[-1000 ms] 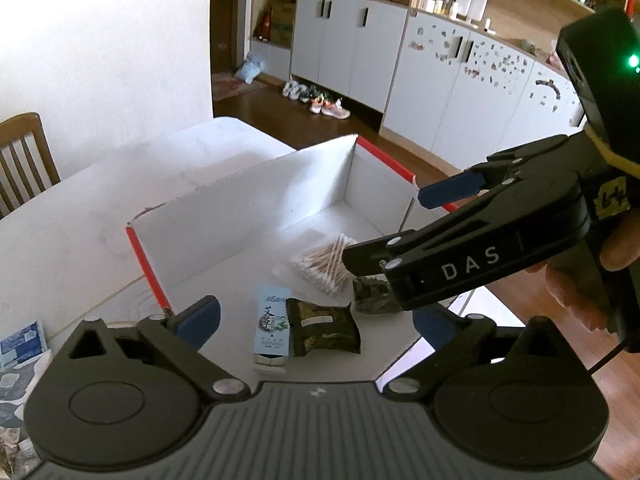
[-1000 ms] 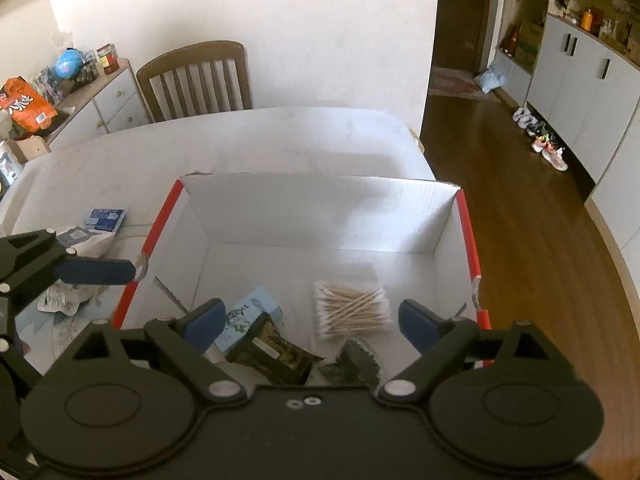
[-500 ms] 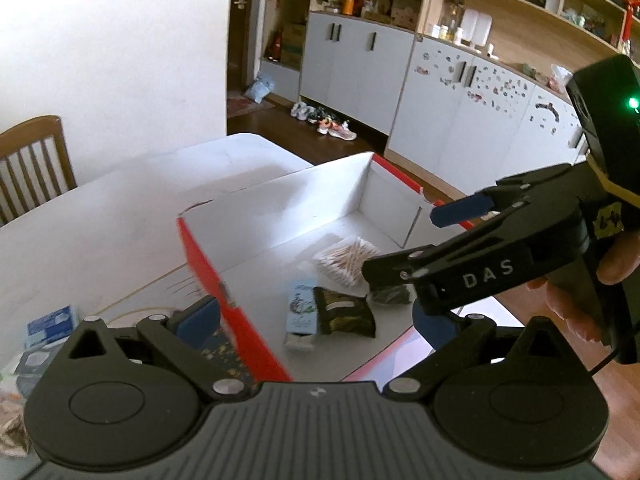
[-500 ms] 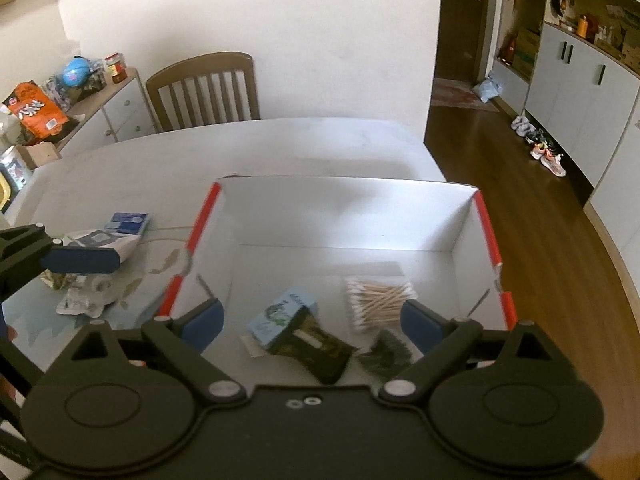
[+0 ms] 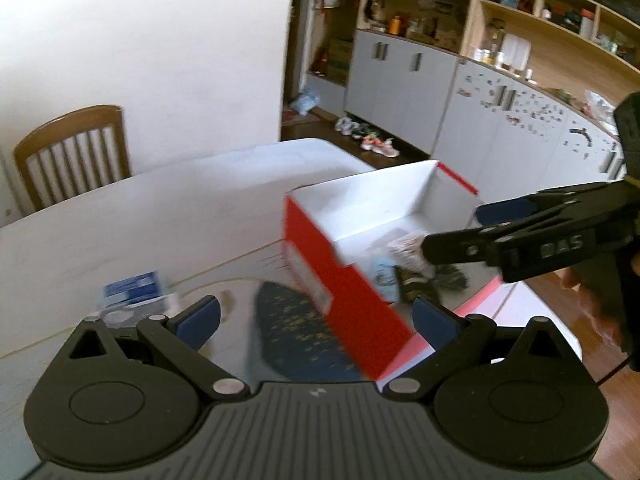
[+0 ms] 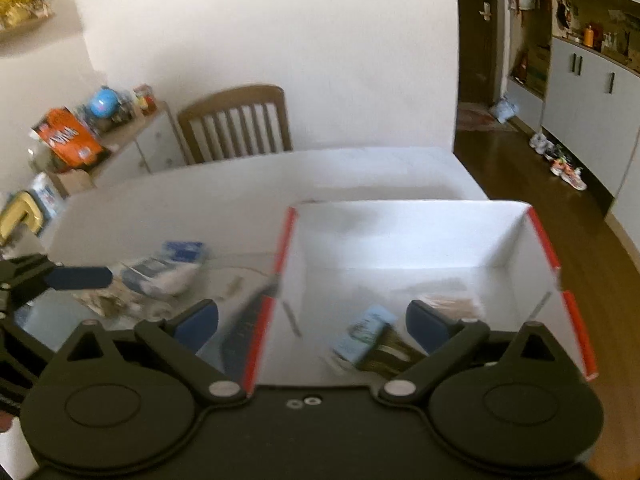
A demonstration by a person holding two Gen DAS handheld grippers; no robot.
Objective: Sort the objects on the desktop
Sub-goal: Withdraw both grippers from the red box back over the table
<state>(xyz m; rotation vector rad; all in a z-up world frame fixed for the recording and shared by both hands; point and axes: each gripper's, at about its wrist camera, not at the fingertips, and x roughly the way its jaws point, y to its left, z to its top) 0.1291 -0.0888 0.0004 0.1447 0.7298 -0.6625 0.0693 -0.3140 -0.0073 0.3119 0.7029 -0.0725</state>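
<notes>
A red cardboard box with a white inside [image 5: 352, 280] [image 6: 400, 232] stands on the white table. It holds a light blue packet [image 6: 364, 334], a dark green packet [image 6: 390, 354], cotton swabs [image 6: 450, 304] and another dark packet [image 5: 452, 280]. My left gripper [image 5: 316, 316] is open and empty, left of the box over the table. My right gripper [image 6: 312, 320] is open and empty above the box's near left edge; it also shows in the left wrist view [image 5: 520, 232]. Blue and white packets [image 6: 168, 268] [image 5: 132, 292] lie on the table left of the box.
A dark blue patterned mat [image 5: 296, 332] lies beside the box. A wooden chair [image 6: 236, 124] stands at the table's far side. A side cabinet with snacks [image 6: 80, 136] is far left. The table edge drops to a wooden floor [image 6: 560, 208] on the right.
Both grippers have moved left and back from over the box; the left one now looks at the box's red outer wall and the table. Both stay open and empty.
</notes>
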